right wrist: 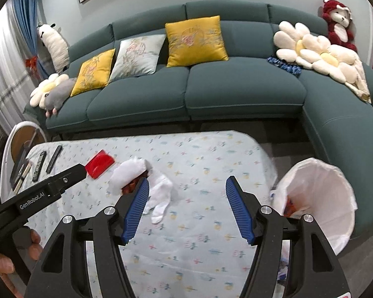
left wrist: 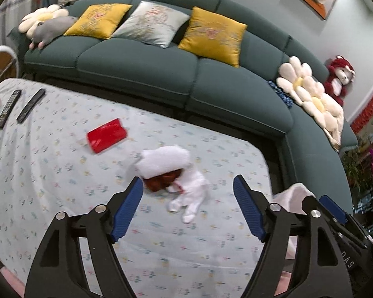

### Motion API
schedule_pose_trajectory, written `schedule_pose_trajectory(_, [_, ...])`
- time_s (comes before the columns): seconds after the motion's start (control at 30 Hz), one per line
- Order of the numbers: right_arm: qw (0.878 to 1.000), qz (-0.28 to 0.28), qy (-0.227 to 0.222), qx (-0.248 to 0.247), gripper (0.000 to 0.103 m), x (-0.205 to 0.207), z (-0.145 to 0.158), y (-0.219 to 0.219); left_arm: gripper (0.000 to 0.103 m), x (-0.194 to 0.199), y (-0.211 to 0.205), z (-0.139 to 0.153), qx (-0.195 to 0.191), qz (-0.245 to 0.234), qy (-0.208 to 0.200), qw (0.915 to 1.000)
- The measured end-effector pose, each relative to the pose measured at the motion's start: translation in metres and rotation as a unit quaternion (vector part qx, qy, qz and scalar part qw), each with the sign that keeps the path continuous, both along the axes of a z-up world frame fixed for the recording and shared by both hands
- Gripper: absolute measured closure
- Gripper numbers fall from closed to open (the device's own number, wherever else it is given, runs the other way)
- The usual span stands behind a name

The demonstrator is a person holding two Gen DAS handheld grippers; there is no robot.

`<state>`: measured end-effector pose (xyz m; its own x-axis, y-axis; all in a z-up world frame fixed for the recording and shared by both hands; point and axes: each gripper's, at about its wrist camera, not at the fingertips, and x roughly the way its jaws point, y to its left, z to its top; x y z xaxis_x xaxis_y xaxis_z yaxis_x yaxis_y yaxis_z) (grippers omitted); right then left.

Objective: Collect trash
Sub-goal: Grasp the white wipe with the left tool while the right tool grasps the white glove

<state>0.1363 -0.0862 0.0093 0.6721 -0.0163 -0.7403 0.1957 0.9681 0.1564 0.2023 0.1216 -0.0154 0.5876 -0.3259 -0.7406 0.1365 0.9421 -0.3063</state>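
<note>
A crumpled white tissue [left wrist: 165,160] lies on the cloth-covered table [left wrist: 49,173], over a red-brown scrap [left wrist: 161,182], with a white sock-like piece [left wrist: 190,198] beside it. My left gripper [left wrist: 187,207] is open and empty, just short of this pile. In the right wrist view the tissue [right wrist: 126,172], scrap [right wrist: 131,187] and white piece [right wrist: 160,198] lie left of my open, empty right gripper [right wrist: 186,207]. A bin with a white liner [right wrist: 318,198] stands off the table's right end, with trash inside. The left gripper's body [right wrist: 49,191] reaches in from the left.
A red box [left wrist: 107,135] lies on the table beyond the pile. Two black remotes [left wrist: 20,108] lie at the table's far left. A green corner sofa [right wrist: 236,92] with cushions and plush toys runs behind and to the right. A round side table [right wrist: 22,139] stands at the left.
</note>
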Motion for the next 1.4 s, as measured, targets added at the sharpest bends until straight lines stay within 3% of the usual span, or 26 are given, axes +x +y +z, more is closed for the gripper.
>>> schedule_pose_trajectory(0.13, [1.000, 0.013, 0.018, 0.004, 0.041, 0.017, -0.016, 0.019, 0.017, 0.010, 0.021, -0.012, 0.002, 0.019, 0.008, 0.9998])
schedule_pose_trajectory(0.4, [0.997, 0.020, 0.064, 0.022, 0.041, 0.058, -0.061, 0.042, 0.017, 0.045, 0.040, -0.045, 0.012, 0.022, 0.036, 0.9990])
schedule_pose_trajectory(0.7, [0.992, 0.012, 0.120, 0.047, 0.041, 0.106, -0.123, 0.048, 0.018, 0.098, 0.016, -0.082, 0.007, -0.006, 0.072, 0.9973])
schedule_pose_trajectory(0.8, [0.989, 0.009, 0.136, 0.054, 0.041, 0.118, -0.142, 0.049, 0.025, 0.113, 0.006, -0.097, 0.008, -0.014, 0.088, 0.9960])
schedule_pose_trajectory(0.97, [0.985, 0.002, 0.156, 0.075, 0.044, 0.128, -0.167, 0.048, 0.046, 0.128, -0.005, -0.124, 0.005, -0.028, 0.124, 0.9919])
schedule_pose_trajectory(1.07, [0.983, 0.007, 0.169, 0.078, 0.054, 0.129, -0.179, 0.050, 0.063, 0.126, -0.006, -0.135, 0.002, -0.035, 0.135, 0.9902])
schedule_pose_trajectory(1.1, [0.982, 0.010, 0.172, 0.079, 0.061, 0.128, -0.183, 0.051, 0.068, 0.125, -0.007, -0.138, 0.000, -0.036, 0.139, 0.9897])
schedule_pose_trajectory(1.13, [0.981, 0.013, 0.175, 0.083, 0.068, 0.127, -0.187, 0.051, 0.079, 0.123, -0.005, -0.140, -0.006, -0.037, 0.143, 0.9890])
schedule_pose_trajectory(1.23, [0.980, 0.019, 0.177, 0.086, 0.080, 0.123, -0.190, 0.053, 0.094, 0.116, 0.000, -0.144, -0.013, -0.033, 0.147, 0.9885])
schedule_pose_trajectory(1.4, [0.979, 0.020, 0.178, 0.098, 0.095, 0.109, -0.186, 0.050, 0.098, 0.101, 0.006, -0.138, -0.020, -0.022, 0.145, 0.9889])
